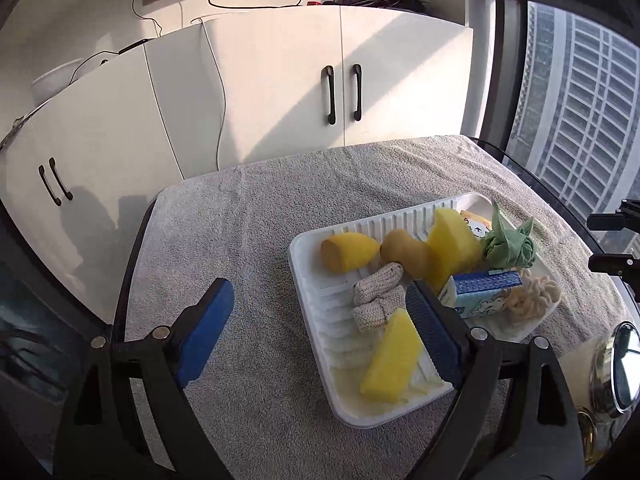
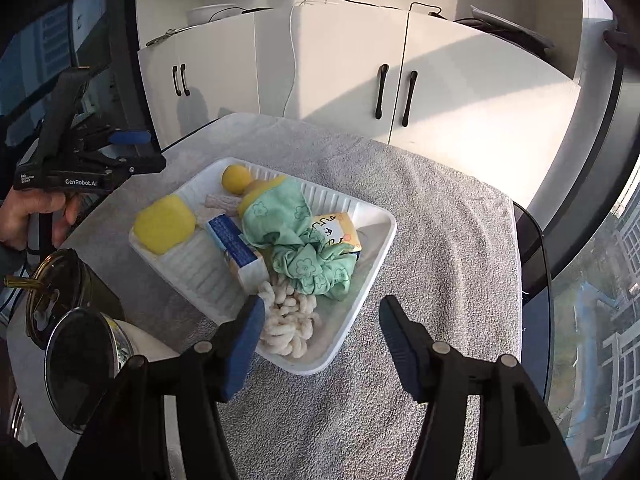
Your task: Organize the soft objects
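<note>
A white foam tray (image 1: 320,308) (image 2: 372,256) sits on the grey towel. It holds yellow sponge wedges (image 1: 390,364) (image 2: 164,224), a potato-like toy (image 1: 404,250), beige knitted pieces (image 1: 376,296), a blue-and-white carton (image 1: 480,294) (image 2: 236,250), a green floral cloth (image 1: 506,246) (image 2: 304,248), a white chenille bundle (image 1: 528,298) (image 2: 286,326) and a small yellow packet (image 2: 336,230). My left gripper (image 1: 320,328) is open above the tray's near left edge. My right gripper (image 2: 322,344) is open over the tray's near corner, above the chenille bundle. Both are empty.
The grey towel (image 1: 248,240) (image 2: 440,240) covers a dark glass table. White cabinets (image 1: 280,88) stand behind. A dark cup and a lidded jar (image 2: 76,364) stand at the table's near left in the right wrist view. A window lies to the right.
</note>
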A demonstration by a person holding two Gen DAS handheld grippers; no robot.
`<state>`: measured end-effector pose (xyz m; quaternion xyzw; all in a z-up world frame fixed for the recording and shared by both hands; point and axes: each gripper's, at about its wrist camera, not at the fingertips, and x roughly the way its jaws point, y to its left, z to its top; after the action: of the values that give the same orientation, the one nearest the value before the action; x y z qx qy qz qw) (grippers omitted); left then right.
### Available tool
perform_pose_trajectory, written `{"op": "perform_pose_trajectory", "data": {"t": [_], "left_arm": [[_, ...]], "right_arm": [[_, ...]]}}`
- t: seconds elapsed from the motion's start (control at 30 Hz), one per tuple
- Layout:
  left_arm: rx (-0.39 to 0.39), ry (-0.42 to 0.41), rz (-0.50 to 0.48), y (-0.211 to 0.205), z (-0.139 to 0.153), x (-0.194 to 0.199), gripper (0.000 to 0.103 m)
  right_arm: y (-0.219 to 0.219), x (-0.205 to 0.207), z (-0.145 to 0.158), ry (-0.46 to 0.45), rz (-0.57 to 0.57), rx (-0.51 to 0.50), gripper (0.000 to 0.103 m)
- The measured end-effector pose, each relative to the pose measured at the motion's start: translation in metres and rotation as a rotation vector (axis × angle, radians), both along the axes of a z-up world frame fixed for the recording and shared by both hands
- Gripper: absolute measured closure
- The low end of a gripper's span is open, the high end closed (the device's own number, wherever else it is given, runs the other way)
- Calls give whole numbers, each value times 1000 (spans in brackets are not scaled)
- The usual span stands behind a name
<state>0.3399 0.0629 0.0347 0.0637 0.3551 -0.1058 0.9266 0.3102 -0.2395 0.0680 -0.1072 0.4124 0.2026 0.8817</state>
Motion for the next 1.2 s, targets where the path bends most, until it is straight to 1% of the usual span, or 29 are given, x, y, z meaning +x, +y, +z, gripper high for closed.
{"op": "perform_pose_trajectory", "data": {"t": [0.03,0.13,0.17,0.23,0.43,0.6,0.67,0.7,0.8,0.87,0.97,1.07,1.2], "left_arm": [[7,-13,26,3,2,-10,8],[-4,-47,96,13,11,-46,6],[-10,-55,120,16,13,-59,4],[-28,-72,155,21,18,-85,4],[-48,-110,211,17,21,-165,2],[-52,-79,224,-6,8,-220,1],[-70,-71,239,-15,6,-237,1],[-86,-73,239,-20,6,-246,1],[-102,-74,261,-35,9,-269,1],[-103,-95,260,-44,13,-282,1],[-81,-119,263,-58,20,-301,1],[-88,-116,251,-65,23,-312,1],[-81,-103,277,-68,27,-319,1]], "right_arm": [[-2,-7,2,-8,-16,0,39],[-9,-30,7,-25,-63,5,36],[-11,-39,9,-28,-77,15,35],[-14,-57,10,-28,-96,41,34],[-20,-118,4,-20,-176,96,32],[-15,-166,-9,12,-251,134,31],[-5,-187,-11,11,-266,140,31],[0,-196,-10,1,-272,142,31],[16,-226,-5,-46,-300,132,30],[29,-245,0,-81,-313,116,30],[45,-268,9,-148,-328,76,30],[58,-283,18,-188,-335,32,25],[66,-294,29,-222,-341,-8,25]]}}
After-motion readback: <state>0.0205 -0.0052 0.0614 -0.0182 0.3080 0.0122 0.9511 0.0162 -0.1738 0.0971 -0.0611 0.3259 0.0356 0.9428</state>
